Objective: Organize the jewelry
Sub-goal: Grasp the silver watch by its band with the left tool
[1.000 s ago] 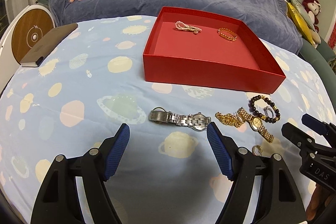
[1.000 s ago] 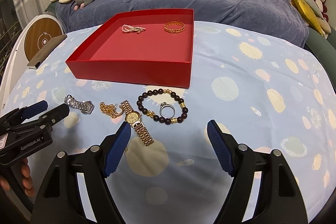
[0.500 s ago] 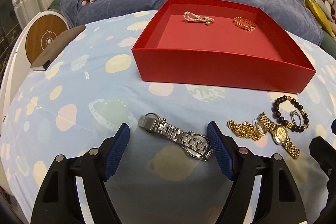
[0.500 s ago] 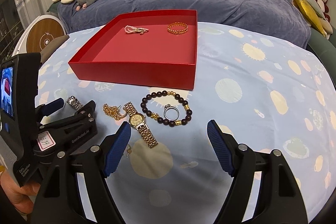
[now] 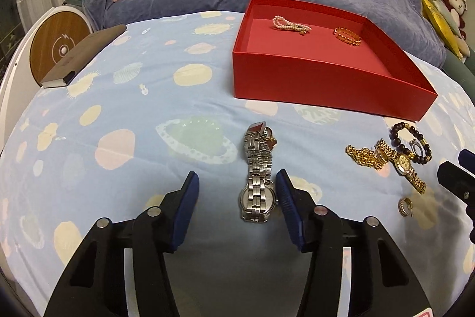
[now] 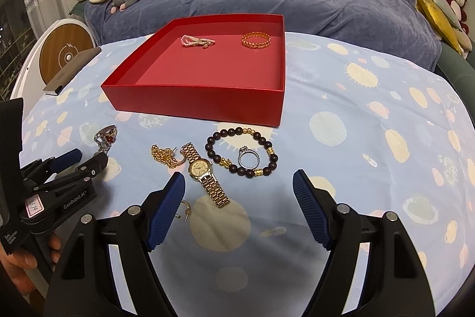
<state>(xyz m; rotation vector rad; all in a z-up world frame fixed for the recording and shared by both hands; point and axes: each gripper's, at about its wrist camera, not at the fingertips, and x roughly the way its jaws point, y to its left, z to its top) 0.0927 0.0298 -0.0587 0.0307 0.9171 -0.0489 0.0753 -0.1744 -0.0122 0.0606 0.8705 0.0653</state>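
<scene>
The silver watch (image 5: 257, 179) lies on the spotty cloth (image 5: 124, 109), in front of the red box (image 5: 320, 85). Its band points straight away from the left gripper (image 5: 236, 187) (the closer one), whose fingers are wide apart, with the watch face just beside the right-side finger. The right gripper (image 6: 239, 186) hangs open too, over the gold watch (image 6: 204, 174).
</scene>
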